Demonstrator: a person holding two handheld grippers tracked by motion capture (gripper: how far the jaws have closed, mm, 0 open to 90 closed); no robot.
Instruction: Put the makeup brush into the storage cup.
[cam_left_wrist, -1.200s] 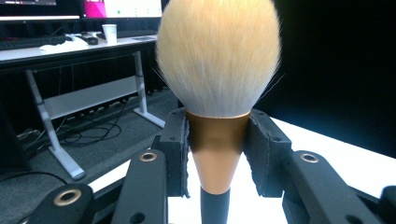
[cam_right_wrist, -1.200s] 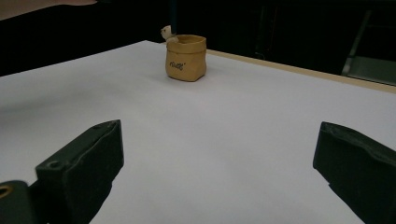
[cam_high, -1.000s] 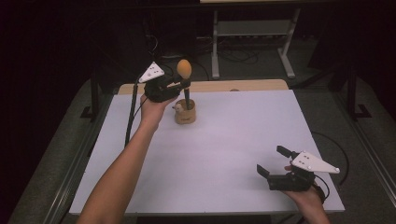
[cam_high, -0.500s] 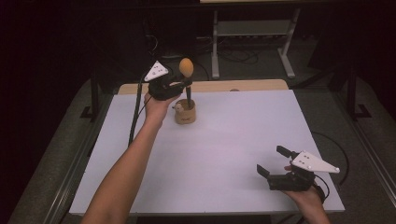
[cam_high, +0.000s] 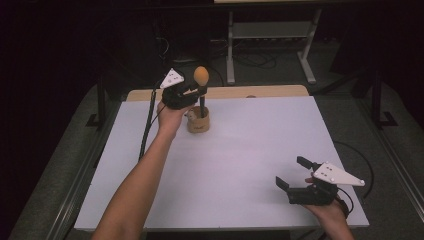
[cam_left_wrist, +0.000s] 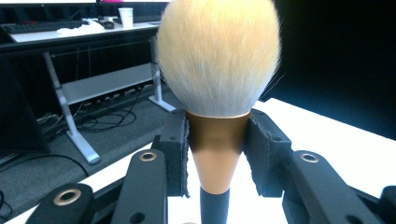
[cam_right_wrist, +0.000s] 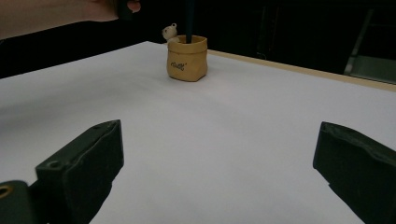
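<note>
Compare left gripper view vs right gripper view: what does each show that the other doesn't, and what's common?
Left gripper view: the brush's fluffy head and copper ferrule, with the left gripper and its jaws closed on that ferrule; a desk with a white cup behind.

Right gripper view: the small tan pot holding the brush upright, a tiny bear figure at its rim, and the right gripper with jaws wide apart, nothing between them.

Both: the brush's dark handle and the white tabletop.

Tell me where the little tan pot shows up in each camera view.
High view: the tan pot sits upper centre-left, below the left hand-held gripper.
Left gripper view: the pot is not in it.
Right gripper view: upper centre.
Shared landmark: the brush standing in it.
</note>
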